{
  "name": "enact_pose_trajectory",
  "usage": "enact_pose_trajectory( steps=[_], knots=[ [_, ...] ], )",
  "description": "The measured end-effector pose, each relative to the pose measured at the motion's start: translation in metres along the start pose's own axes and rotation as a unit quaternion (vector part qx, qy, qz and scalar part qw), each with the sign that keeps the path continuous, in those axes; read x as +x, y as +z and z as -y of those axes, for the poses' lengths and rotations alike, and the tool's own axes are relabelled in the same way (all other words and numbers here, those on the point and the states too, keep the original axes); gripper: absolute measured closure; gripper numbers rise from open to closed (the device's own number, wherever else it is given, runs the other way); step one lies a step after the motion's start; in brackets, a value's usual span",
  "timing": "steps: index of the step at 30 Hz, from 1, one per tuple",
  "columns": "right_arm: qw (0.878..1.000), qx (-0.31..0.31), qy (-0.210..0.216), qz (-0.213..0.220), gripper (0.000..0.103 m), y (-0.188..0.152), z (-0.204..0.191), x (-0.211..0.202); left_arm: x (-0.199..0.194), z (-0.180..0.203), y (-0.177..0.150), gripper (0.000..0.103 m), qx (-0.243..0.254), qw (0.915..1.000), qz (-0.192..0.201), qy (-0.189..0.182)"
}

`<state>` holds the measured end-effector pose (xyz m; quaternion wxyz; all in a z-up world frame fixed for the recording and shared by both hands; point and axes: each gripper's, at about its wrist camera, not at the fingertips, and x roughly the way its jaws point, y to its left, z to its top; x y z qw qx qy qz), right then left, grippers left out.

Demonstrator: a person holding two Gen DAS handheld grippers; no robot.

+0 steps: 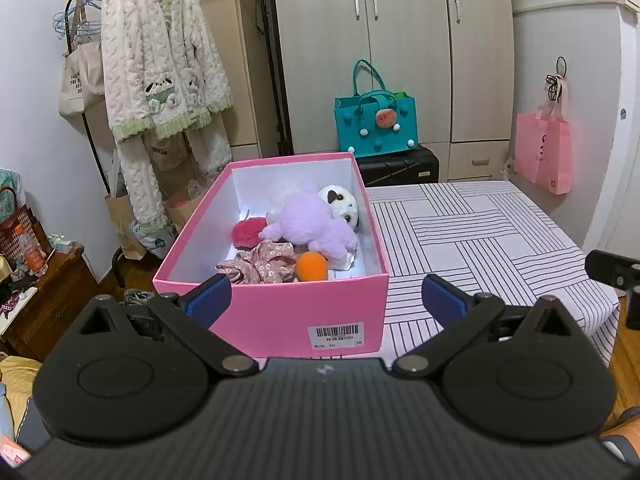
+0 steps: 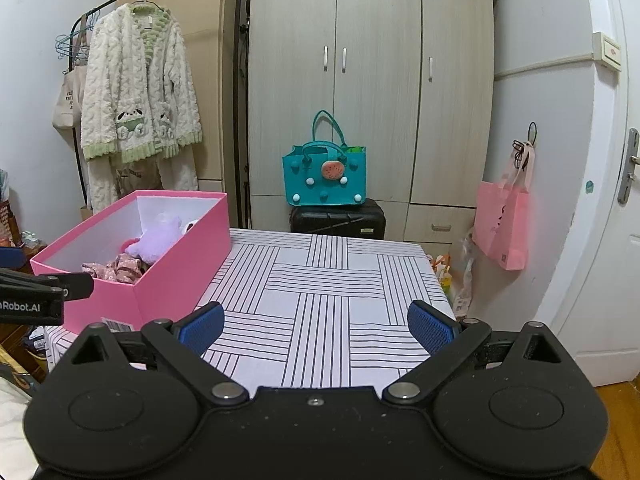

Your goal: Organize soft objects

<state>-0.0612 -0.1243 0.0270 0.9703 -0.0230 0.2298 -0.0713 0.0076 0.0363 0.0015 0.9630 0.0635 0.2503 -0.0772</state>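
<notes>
A pink box (image 1: 280, 320) stands on the striped tablecloth (image 1: 480, 232). Inside lie a purple plush (image 1: 312, 224), a white panda plush (image 1: 342, 202), a red pompom (image 1: 249, 232), a floral scrunchie (image 1: 260, 266) and an orange ball (image 1: 311, 266). My left gripper (image 1: 326, 300) is open and empty, just in front of the box's near wall. My right gripper (image 2: 316, 328) is open and empty above the bare cloth (image 2: 328, 280), to the right of the box (image 2: 176, 264). The purple plush (image 2: 160, 236) and scrunchie (image 2: 120, 268) show in the right wrist view too.
A teal bag (image 2: 324, 176) sits on a black suitcase (image 2: 338, 220) before the wardrobe (image 2: 372, 80). A pink bag (image 2: 504, 228) hangs at right. A rack with a fluffy robe (image 1: 160, 60) and a cluttered wooden side table (image 1: 44, 292) stand left.
</notes>
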Motion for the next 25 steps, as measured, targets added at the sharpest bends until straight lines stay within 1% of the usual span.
enact_pose_trajectory(
  steps=[10,25],
  knots=[
    [1.000,-0.001,-0.003,0.009,0.003,-0.0010,0.0008,-0.0002,0.0013,0.0012,-0.0002,0.000,0.000,1.0000,-0.002,-0.002],
    [1.000,-0.001,-0.003,0.008,0.003,-0.0035,-0.0002,0.0000,0.0000,0.0009,0.0003,0.000,0.003,1.0000,-0.001,0.003]
  ],
)
